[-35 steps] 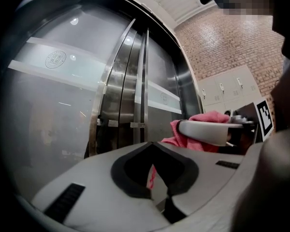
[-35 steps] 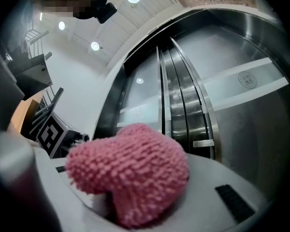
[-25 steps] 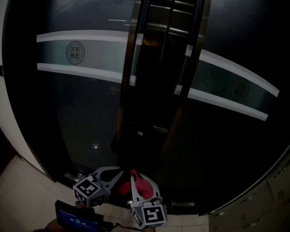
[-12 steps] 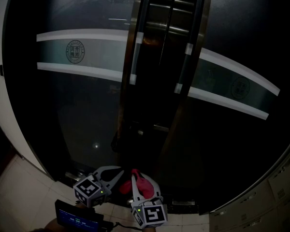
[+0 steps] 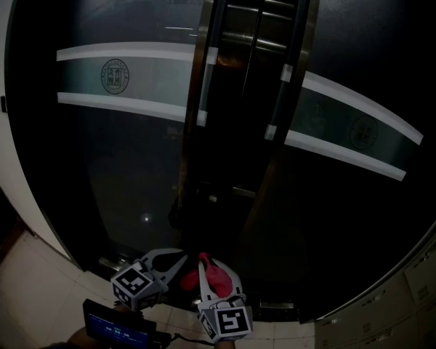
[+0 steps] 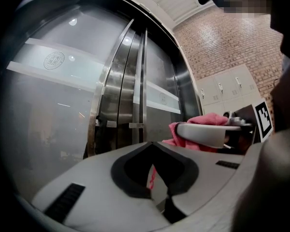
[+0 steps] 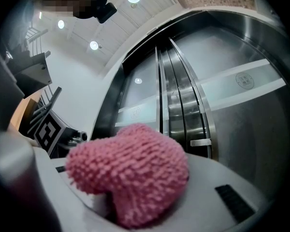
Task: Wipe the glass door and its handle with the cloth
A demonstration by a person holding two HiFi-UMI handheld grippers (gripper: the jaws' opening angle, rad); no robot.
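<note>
Cloth [image 7: 130, 173] — pink — in right hand-held gripper [image 5: 207, 266]

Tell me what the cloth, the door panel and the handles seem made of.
Cloth: pink microfibre or chenille, judging by its nubby, fuzzy loops.
Door panel: glass, dark and glossy; it mirrors spots of light, with a frosted band across.
Handles: probably brushed stainless steel, grey with a soft vertical sheen.
</note>
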